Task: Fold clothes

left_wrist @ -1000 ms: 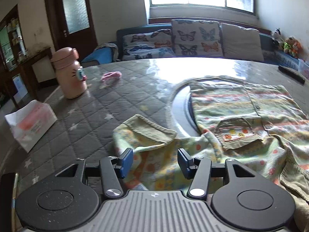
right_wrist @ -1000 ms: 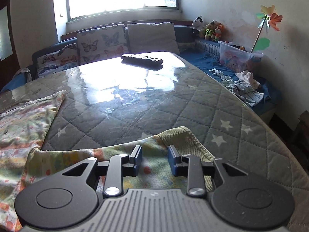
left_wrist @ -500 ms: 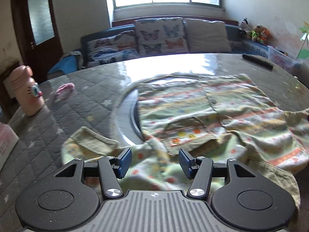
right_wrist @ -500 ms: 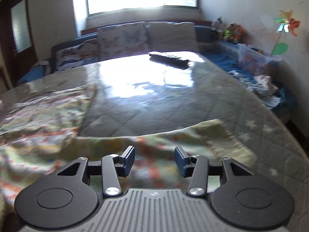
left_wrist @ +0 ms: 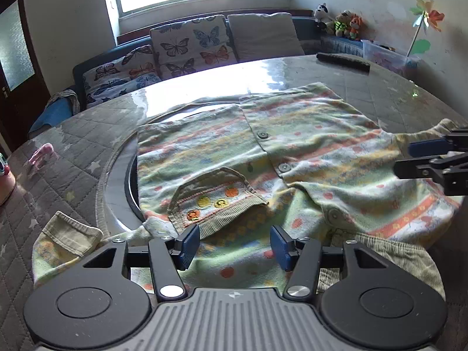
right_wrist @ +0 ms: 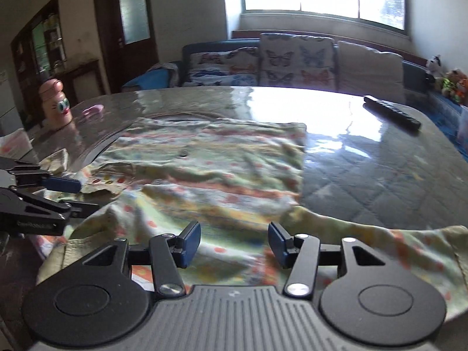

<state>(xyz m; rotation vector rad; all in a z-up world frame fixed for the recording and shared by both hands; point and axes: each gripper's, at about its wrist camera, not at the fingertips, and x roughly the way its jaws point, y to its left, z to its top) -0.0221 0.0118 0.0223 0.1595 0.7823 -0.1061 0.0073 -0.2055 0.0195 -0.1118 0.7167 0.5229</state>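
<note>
Now the cardigan (left_wrist: 307,146) lies spread front-up over the tabletop (left_wrist: 73,175), and places are given from it. Far to its left stands a pink bottle (right_wrist: 57,102), with a small pink item (right_wrist: 93,109) nearer. The cardigan's left sleeve (left_wrist: 64,239) lies loose beside its body. At its near hem the left gripper (left_wrist: 235,244) hovers, jaws parted and empty, having swung from that sleeve towards the middle. Further right the right gripper (right_wrist: 234,244) hangs over the right sleeve (right_wrist: 409,245); its jaws have just been opening, nothing is pinched between them, and it has slid inward since a second ago. Beyond the cardigan's far right corner rests a remote (right_wrist: 392,112). Probably the garment is flattened and the first fold comes next.
</note>
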